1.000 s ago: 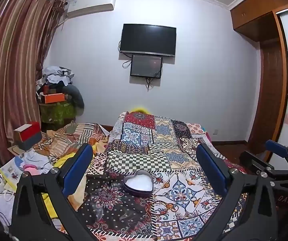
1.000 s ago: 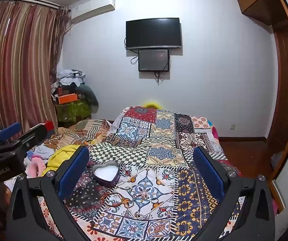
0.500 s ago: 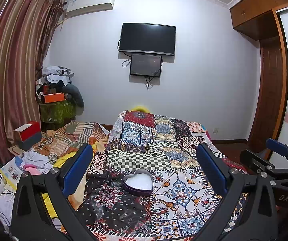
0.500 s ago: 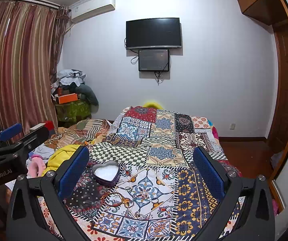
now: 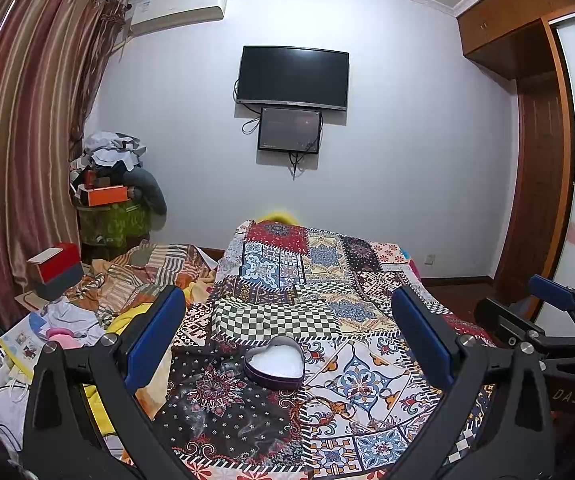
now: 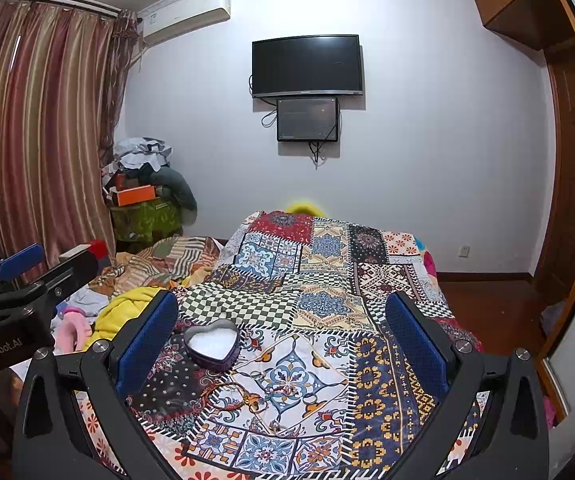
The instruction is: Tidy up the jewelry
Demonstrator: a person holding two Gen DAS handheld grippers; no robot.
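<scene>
Jewelry [image 6: 253, 402] lies loose on the busy quilt [image 6: 327, 280], near the heart tin [image 6: 212, 345]. Both claws, left [image 5: 287, 344] and right [image 6: 281, 344], gape empty above. Risk: thin chains blend into the pattern, I pinch fabric instead.

I see a heart-shaped tin [image 5: 274, 363] sitting open and upright on the patchwork bedspread [image 5: 327, 272], its dark rim around a white inside. Near it, on the pale patterned patch, lie a thin cord necklace [image 6: 243, 398] and a few small rings [image 6: 256, 375], spread loose.
</scene>
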